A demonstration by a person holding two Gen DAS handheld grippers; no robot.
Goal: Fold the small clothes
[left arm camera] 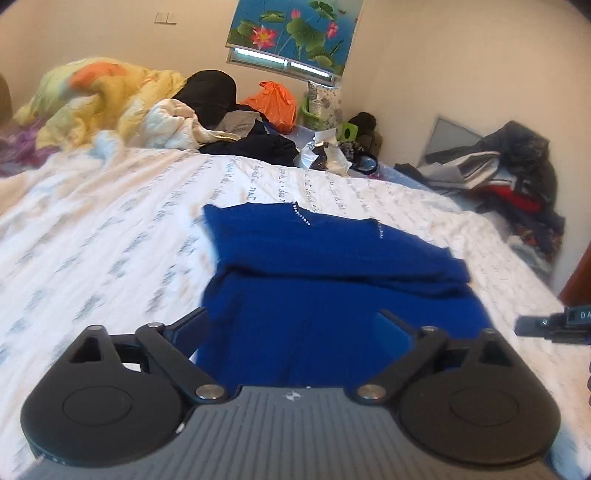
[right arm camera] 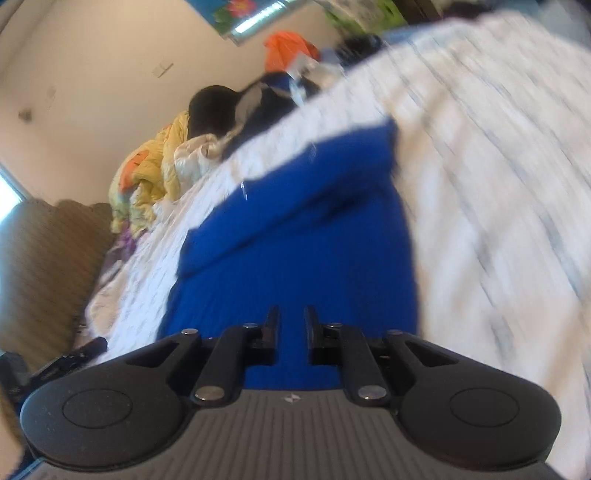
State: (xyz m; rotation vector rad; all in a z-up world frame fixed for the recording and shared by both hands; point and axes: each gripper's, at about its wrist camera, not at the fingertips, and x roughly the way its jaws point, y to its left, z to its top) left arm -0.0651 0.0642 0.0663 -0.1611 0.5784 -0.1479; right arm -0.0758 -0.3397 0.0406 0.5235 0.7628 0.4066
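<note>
1. Directly ahead of both grippers lay one blue sweater (left arm camera: 317,266), spread on the white bed sheet (left arm camera: 110,229) with its upper part folded across the body; a line of small sparkling studs (left arm camera: 301,214) ran along the neckline at its far end.
2. The left gripper (left arm camera: 295,325) stood with its two fingers set wide apart, holding nothing, the sweater's near hem filling the gap between and beneath them.
3. The right gripper (right arm camera: 291,332) had its two fingers drawn close with a narrow gap left between them; blue cloth showed through that gap, and whether any fabric was pinched could not be told from this blurred view.
4. In the left wrist view, the tip of the right gripper appeared just off the sweater's right edge, to the right of the left tool.
5. Far beyond the left gripper, one yellow-and-orange quilt (left arm camera: 99,96) was heaped at the left, one black garment (left arm camera: 214,92) beside it, and one orange plastic bag (left arm camera: 275,107) by the wall.
6. One lotus-print blind (left arm camera: 295,33) hung above the bag.
7. One pile of dark clothes (left arm camera: 517,173) sat far to the right of the left gripper.
</note>
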